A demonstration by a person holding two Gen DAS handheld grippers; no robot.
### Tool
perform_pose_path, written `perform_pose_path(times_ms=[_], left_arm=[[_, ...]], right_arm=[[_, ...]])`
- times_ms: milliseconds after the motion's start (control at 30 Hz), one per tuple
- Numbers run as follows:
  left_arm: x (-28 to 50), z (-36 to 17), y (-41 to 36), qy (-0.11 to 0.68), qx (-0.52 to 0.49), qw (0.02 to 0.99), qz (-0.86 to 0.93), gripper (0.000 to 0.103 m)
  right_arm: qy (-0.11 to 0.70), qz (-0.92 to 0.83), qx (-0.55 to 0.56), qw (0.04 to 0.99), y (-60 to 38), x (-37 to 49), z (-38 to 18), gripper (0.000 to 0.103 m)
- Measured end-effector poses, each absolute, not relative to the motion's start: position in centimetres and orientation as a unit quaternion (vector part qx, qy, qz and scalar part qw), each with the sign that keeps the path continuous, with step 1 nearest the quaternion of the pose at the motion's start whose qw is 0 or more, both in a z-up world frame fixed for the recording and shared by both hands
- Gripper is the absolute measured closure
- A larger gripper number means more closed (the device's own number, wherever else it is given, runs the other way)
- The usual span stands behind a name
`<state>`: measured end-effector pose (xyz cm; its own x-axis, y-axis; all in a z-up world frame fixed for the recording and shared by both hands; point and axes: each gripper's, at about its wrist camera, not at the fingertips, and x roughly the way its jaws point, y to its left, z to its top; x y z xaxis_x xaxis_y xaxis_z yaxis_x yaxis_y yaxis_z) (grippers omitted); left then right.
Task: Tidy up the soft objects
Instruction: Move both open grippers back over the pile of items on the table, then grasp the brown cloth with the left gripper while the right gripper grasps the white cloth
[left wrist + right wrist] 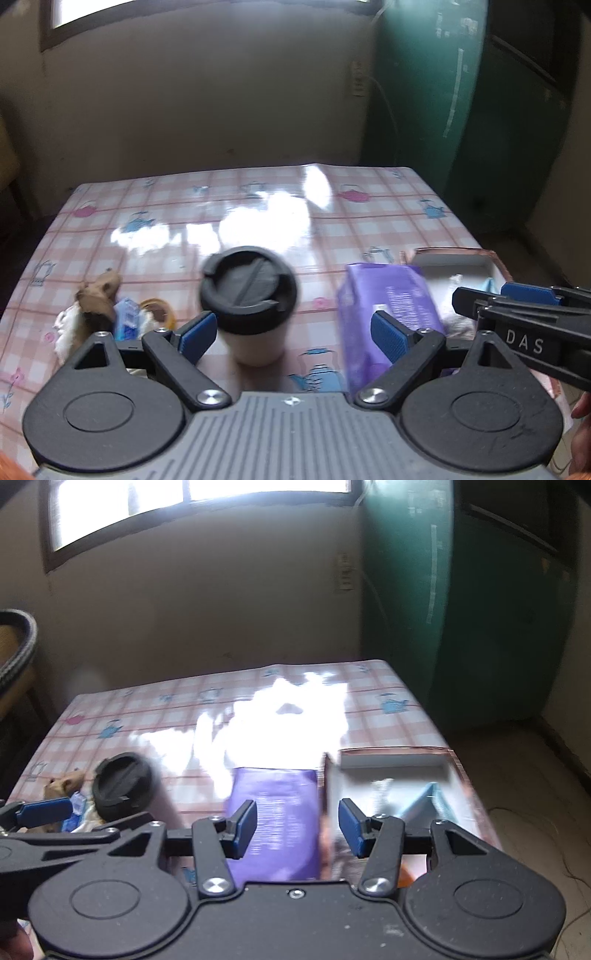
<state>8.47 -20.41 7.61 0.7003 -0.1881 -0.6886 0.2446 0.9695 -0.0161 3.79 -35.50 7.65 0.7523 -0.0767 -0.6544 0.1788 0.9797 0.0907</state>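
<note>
A brown and white plush toy [92, 306] lies at the table's left, next to a small blue packet [126, 322]; it also shows in the right wrist view [64, 782]. A purple soft pack [384, 306] stands right of centre; it also shows in the right wrist view [277, 819]. An open box [399, 775] sits at the right with a light blue item [424, 805] inside. My left gripper [291, 332] is open and empty, hovering before a cup [251, 302]. My right gripper [297, 827] is open and empty, over the purple pack and the box's left wall.
The white cup with a black lid [122, 786] stands mid-table. A tape roll [159, 308] lies beside the plush. The checked tablecloth [258, 206] is glossy. A green cabinet [443, 92] stands behind right; a chair [14, 646] at far left.
</note>
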Motion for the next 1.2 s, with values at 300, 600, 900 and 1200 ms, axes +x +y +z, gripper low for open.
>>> perform_pose_path(times_ms=[300, 600, 900, 1200], left_arm=[[8.8, 7.7, -15.6, 0.368, 0.019, 0.926, -0.078, 0.010], [8.9, 7.7, -11.0, 0.370, 0.004, 0.928, -0.036, 0.010], [8.6, 7.6, -7.1, 0.372, -0.010, 0.928, -0.006, 0.010], [8.3, 6.8, -2.3, 0.376, -0.039, 0.926, 0.022, 0.010]], right_arm=[[0.350, -0.028, 0.055, 0.935, -30.5, 5.5, 7.6, 0.043], [0.356, 0.012, 0.034, 0.934, -25.5, 7.1, 7.5, 0.043], [0.360, 0.041, 0.021, 0.932, -21.6, 8.1, 7.3, 0.043], [0.362, 0.085, 0.012, 0.928, -17.0, 8.5, 6.6, 0.043]])
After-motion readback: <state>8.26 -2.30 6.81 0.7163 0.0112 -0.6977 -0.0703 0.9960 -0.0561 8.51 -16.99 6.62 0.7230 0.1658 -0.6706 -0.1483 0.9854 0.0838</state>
